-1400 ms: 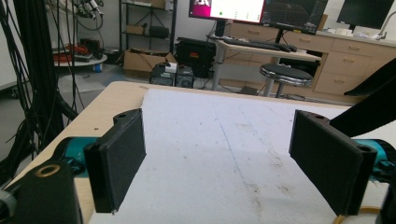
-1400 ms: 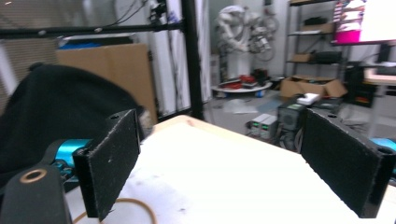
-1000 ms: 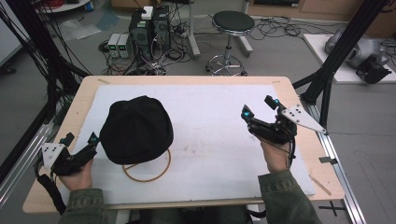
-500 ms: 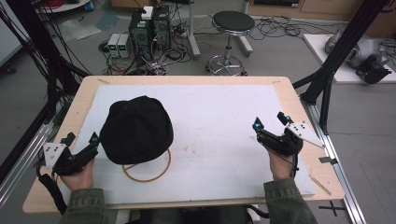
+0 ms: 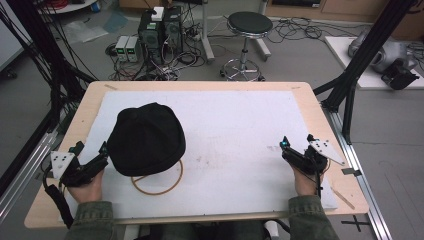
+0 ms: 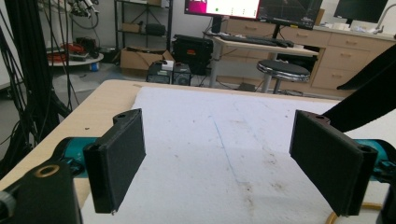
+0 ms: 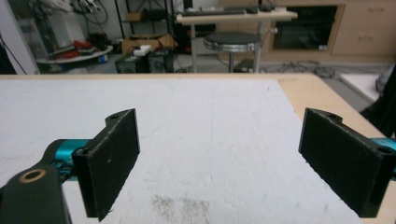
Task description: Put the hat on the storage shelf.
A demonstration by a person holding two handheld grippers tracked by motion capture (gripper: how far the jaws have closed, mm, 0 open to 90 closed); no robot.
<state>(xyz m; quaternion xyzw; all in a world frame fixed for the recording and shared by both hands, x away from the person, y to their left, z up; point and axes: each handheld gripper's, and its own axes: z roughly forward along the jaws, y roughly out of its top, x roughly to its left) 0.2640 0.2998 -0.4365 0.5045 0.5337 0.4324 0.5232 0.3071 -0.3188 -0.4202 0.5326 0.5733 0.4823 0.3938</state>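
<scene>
On your table (image 5: 320,107) lie two things on the white sheet (image 5: 240,130): one black cap (image 5: 146,138) toward 9 o'clock and one tan ring (image 5: 159,184) at the cap's 6 o'clock, partly beneath it. Your left gripper (image 5: 92,159) rests just beside the cap's 8 o'clock edge, jaws spread. Your right gripper (image 5: 298,150) sits near 4 o'clock, jaws spread over bare sheet.

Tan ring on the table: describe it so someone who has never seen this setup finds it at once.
Start at the white mat covering the wooden table, then find the black cap on its left half. The ring lies flat on the mat, poking out from under the cap's near edge: a thin tan hoop, the only light-coloured loop there.
</scene>
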